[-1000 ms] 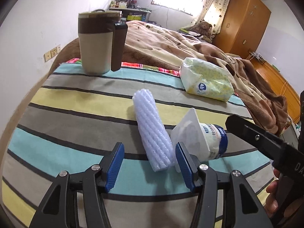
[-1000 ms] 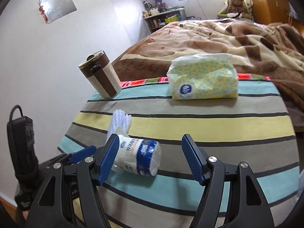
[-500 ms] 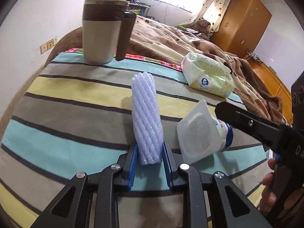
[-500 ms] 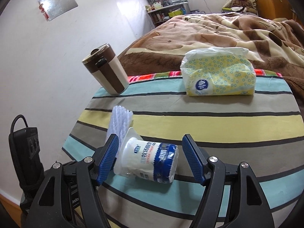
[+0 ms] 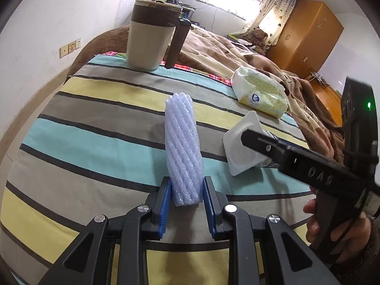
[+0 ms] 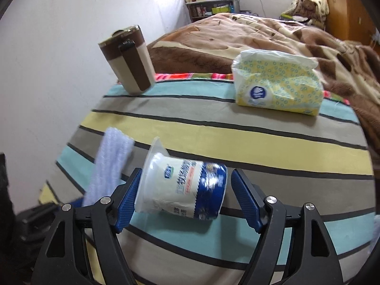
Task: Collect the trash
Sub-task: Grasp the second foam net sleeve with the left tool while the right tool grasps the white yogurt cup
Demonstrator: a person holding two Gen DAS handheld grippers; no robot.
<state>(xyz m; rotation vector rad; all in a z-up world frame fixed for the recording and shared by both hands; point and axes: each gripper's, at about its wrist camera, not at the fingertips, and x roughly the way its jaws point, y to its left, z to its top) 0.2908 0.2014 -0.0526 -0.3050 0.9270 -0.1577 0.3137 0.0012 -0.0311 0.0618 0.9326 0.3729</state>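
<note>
**Trash pickup on a striped bedspread**

The left gripper is clamped on the near end of a white foam sleeve on the striped cloth; the right gripper, jaws just widening, straddles a toppled yogurt cup; left pad against its rim, right pad clear; a mug and tissue pack sit behind

Ribbed foam sleeve, glossy plastic cup, matt striped cloth, crinkly tissue pack

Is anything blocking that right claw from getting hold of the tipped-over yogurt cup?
Nothing visible does. The yogurt cup lies on its side between the open right claw's jaws, which have just been opening. The foam net sleeve lies off to one side, held in the left claw.
</note>
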